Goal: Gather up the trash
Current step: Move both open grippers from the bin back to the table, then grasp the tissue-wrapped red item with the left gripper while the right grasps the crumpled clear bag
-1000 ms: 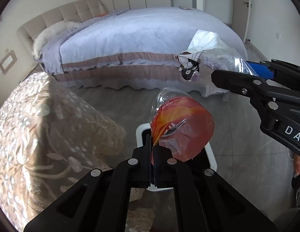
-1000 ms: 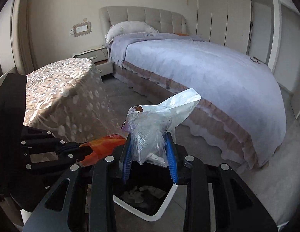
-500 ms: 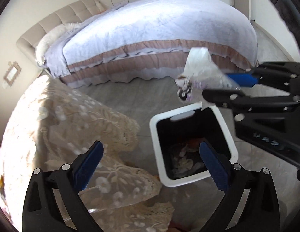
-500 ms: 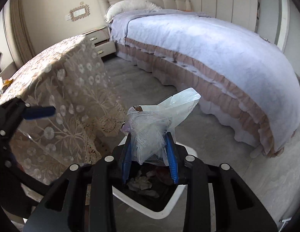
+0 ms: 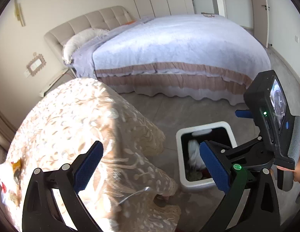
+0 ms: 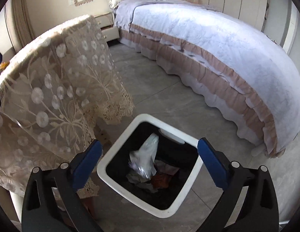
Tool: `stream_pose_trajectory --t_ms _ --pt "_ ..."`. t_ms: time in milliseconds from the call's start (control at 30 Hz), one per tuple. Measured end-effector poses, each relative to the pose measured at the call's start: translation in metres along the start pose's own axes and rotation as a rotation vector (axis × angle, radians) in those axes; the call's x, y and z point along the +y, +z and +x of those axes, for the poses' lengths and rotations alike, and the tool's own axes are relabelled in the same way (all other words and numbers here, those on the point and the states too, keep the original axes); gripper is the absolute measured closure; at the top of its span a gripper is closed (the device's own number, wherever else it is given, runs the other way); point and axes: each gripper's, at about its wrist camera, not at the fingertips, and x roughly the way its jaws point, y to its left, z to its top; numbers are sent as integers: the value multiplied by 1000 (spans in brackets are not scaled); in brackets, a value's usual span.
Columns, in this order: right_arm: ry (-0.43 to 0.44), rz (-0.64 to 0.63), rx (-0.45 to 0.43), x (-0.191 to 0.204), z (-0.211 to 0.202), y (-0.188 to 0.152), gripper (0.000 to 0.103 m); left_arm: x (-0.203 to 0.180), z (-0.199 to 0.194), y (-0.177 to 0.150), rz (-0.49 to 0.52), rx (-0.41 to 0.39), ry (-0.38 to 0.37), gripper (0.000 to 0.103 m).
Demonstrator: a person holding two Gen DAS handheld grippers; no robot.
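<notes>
**Trash in the bin**

Right gripper (image 6: 150,158) wide open, holding nothing, above white bin (image 6: 119,152). Plastic bag (image 6: 146,160) down inside on other scraps, hard to tell apart. Left gripper (image 5: 150,166) wide open too, beside lace-covered desk (image 5: 72,119). Bin (image 5: 180,154) partly hidden behind one finger.

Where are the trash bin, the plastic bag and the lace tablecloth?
trash bin (image 6: 111,161): right wrist view, on its white rim, left side.
plastic bag (image 6: 148,152): right wrist view, on its crumpled middle, inside the bin.
lace tablecloth (image 6: 59,89): right wrist view, on its hanging side.

Both wrist views look down, sharing the bin (image 5: 204,183) (image 6: 111,166).
</notes>
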Motion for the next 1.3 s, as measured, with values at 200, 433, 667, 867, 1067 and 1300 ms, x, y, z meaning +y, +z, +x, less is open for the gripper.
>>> stream_pose_trajectory --t_ms 200,433,667,867,1067,1300 --pt "34 -12 -145 19 -38 27 4 37 -22 -5 -68 -39 94 5" --pt "128 -112 -295 74 -76 62 4 111 -54 -31 -209 -53 232 5" --pt "201 -241 -351 151 -96 89 4 198 -86 -92 -375 -18 368 5" --pt "295 -322 -357 216 -102 105 4 271 -95 -146 -519 59 451 5" --pt "313 -394 -350 274 -101 114 4 316 -95 -169 -565 64 450 5" --pt "377 -444 -319 323 -94 124 4 353 -78 -182 -609 133 415 5"
